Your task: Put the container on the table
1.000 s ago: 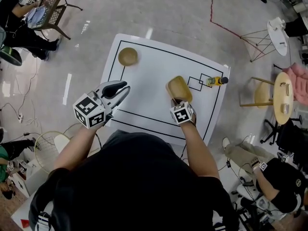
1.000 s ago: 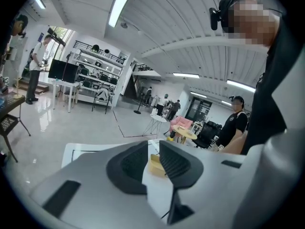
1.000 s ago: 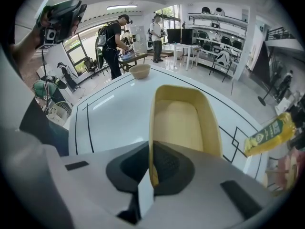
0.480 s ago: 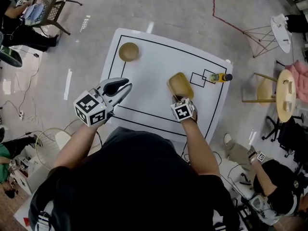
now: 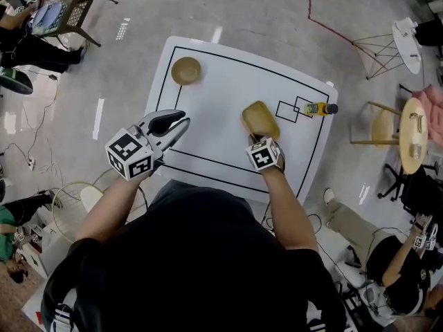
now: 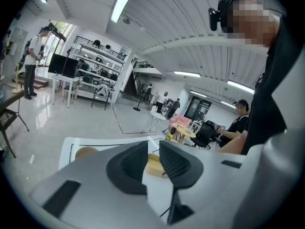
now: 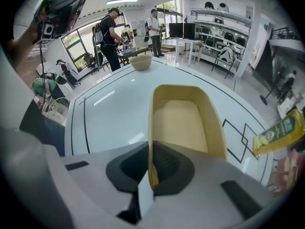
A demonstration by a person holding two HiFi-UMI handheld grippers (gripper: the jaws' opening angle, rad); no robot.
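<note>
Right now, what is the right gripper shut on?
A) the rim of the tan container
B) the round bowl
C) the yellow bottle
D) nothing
A: in the right gripper view, the right gripper has its jaws pinched on the near rim of the tan container. The round bowl and the yellow bottle sit apart from it on the table.

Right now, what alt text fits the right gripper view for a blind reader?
The right gripper is shut on the near rim of a shallow tan rectangular container over a white table with black lines. A round tan bowl sits at its far end, a yellow-green bottle at right.
</note>
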